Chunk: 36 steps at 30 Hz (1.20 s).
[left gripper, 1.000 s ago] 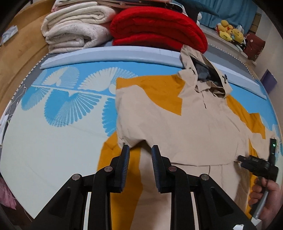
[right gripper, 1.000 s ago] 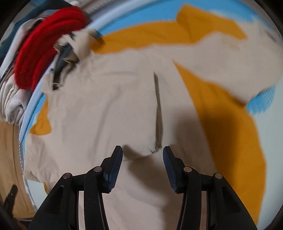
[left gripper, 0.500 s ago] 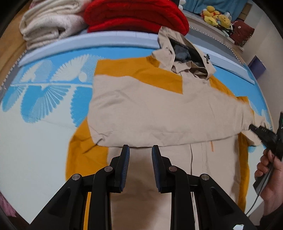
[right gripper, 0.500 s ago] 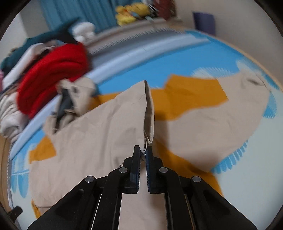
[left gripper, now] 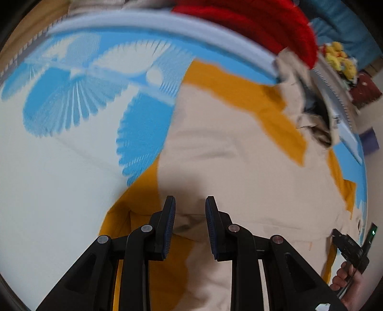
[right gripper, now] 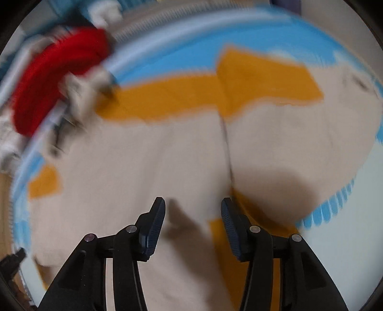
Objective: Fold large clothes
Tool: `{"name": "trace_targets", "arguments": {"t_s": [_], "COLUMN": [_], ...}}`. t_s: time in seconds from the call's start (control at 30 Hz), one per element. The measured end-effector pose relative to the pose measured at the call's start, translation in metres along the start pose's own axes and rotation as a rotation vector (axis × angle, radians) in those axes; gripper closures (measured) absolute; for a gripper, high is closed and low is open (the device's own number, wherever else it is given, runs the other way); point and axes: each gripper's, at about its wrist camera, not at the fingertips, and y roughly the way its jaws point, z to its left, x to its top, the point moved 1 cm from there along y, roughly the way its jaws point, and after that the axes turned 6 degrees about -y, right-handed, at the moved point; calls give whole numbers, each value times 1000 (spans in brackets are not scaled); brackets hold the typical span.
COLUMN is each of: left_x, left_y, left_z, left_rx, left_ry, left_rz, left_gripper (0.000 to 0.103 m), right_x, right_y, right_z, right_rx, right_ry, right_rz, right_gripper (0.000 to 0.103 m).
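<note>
A beige and orange hooded jacket (left gripper: 239, 167) lies spread on the blue and white bed sheet (left gripper: 59, 167), hood (left gripper: 308, 107) toward the far edge. It also shows in the right wrist view (right gripper: 167, 162), blurred. My left gripper (left gripper: 189, 215) is open and empty, low over the jacket's folded edge. My right gripper (right gripper: 192, 215) is open and empty, close above the jacket's middle seam. The right gripper also shows in the left wrist view (left gripper: 352, 246), in a hand at the jacket's right side.
A folded red blanket (left gripper: 251, 21) and pale bedding lie at the head of the bed behind a light blue bolster (left gripper: 155, 24). Yellow plush toys (left gripper: 340, 59) sit at the far right. The sheet lies bare left of the jacket.
My right gripper let go of the jacket fold it held up and opened; the cloth now lies flat. My left gripper moved lower and closer over the jacket's left side.
</note>
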Motion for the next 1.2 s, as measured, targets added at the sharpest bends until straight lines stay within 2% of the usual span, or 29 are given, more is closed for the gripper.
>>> {"name": "trace_targets", "arguments": {"t_s": [0.07,0.13,0.27,0.37,0.43,0.53,0.6,0.73,0.77,0.8,0.83,1.07,1.13,1.2], "left_x": [-4,-4,-5,-14,-15,-20,-32,-61,-67,-77,-83,-111,-115,-118], "left_y": [18,12,-2,13,-7,-57,-87,-110,-111,-111,-111,-110,-105,-98], "left_z": [9,7,-21,-22,-29,-58,-80,-104,-109,-113,-116,-141,-147,-152], "left_rx": [112,120,122,182,195,126,78,43,34,21,11,-4,-8,-2], "left_ry": [-16,-19,114,121,128,210,300,411,425,438,450,527,538,553], "left_rz": [74,53,-46,34,-28,-144,-212,-246,-239,-224,-211,-202,-197,-190], "left_gripper": [79,81,80,80,83,80,75,71,71,71,71,71,71,71], "right_x": [1,7,15,19,27,34,37,36,35,35,34,26,27,30], "right_y": [-4,-19,-43,-69,-92,-138,-164,-203,-208,-210,-209,-191,-181,-166], "right_z": [-3,1,-2,-16,-26,-45,-61,-118,-133,-152,-168,-294,-319,-342], "right_rx": [14,12,-12,-18,-13,-23,-43,-64,-70,-72,-70,-84,-67,-33], "right_ry": [10,-10,-67,-68,-83,-113,-114,-56,-35,-6,23,320,371,418], "right_rz": [-13,-42,-117,-176,-219,-336,-402,-490,-500,-501,-497,-502,-490,-470], "right_gripper": [53,53,53,53,53,53,53,54,65,90,97,95,92,85]}}
